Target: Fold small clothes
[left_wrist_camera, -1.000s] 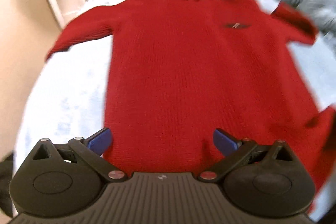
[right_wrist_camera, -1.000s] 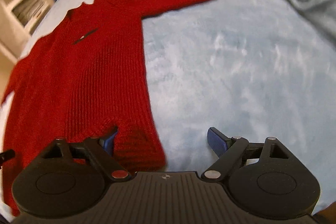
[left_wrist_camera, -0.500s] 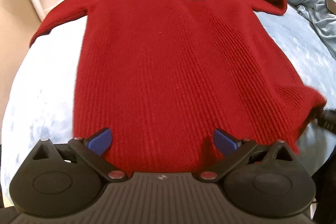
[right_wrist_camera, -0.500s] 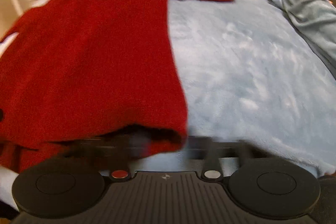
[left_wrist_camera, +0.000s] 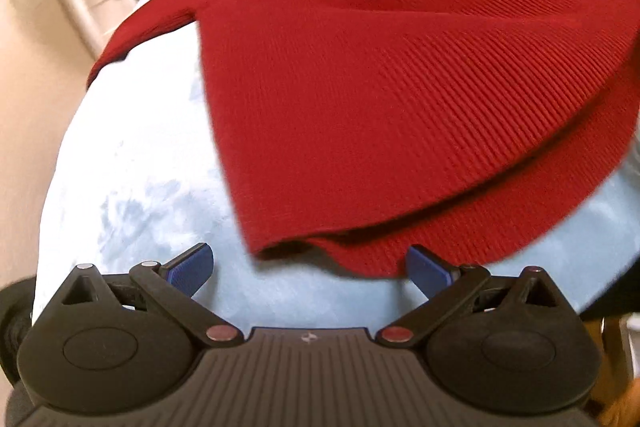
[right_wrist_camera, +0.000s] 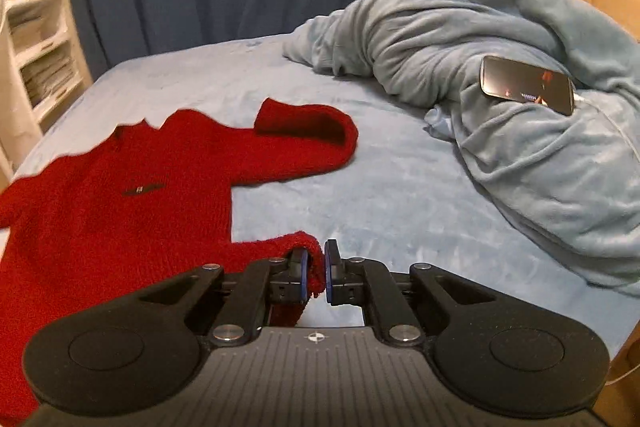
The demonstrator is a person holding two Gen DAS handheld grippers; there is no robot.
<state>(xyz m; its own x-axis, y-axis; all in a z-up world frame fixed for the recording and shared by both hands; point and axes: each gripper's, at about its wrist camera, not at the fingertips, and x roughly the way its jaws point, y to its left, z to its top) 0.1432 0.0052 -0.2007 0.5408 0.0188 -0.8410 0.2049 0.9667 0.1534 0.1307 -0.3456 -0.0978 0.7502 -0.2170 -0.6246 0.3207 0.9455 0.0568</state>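
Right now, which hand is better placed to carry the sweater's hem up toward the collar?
Right. The right tool is already shut on the red sweater at its lifted hem corner, while the left tool is open, holding nothing, just short of the hem.

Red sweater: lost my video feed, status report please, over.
Right tongs shut on the red sweater at its hem corner, lifted. Left tongs open, empty, at the near hem. Phone on the bunched blanket, clear of the sweater.
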